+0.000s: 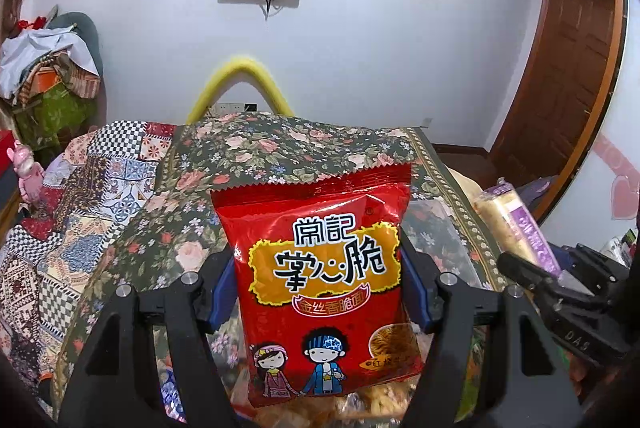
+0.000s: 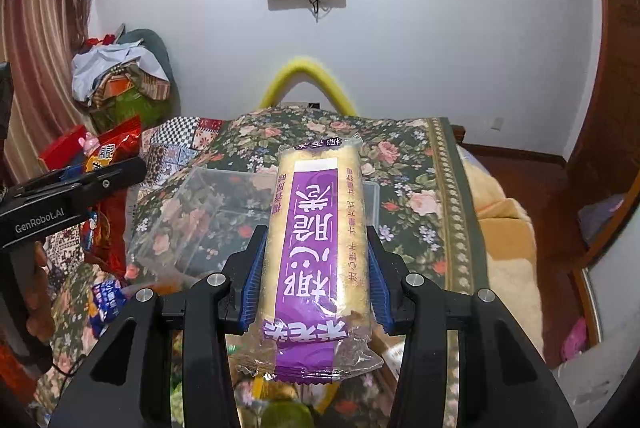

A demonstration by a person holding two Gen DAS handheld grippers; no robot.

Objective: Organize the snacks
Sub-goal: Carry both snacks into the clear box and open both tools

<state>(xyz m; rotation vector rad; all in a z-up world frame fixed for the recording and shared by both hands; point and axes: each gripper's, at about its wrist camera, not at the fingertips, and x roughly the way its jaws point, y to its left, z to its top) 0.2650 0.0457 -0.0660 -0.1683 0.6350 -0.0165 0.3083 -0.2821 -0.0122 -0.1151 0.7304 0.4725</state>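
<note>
My left gripper (image 1: 320, 288) is shut on a red crispy-noodle snack bag (image 1: 320, 268) and holds it upright above the floral tablecloth. My right gripper (image 2: 316, 268) is shut on a long purple-and-cream rice cracker pack (image 2: 316, 228), held lengthwise above the table. The cracker pack also shows at the right of the left wrist view (image 1: 516, 224), and the red bag at the left of the right wrist view (image 2: 108, 152). A clear plastic box (image 2: 208, 212) sits on the table just beyond and left of the right gripper. More loose snack packets (image 1: 360, 404) lie below the left gripper.
The table wears a dark floral cloth (image 1: 280, 148), with a patchwork cloth (image 1: 80, 188) to its left. A yellow curved chair back (image 1: 240, 76) stands behind it. A cluttered pile (image 1: 48, 76) is at the far left, a wooden door (image 1: 568, 68) at the right.
</note>
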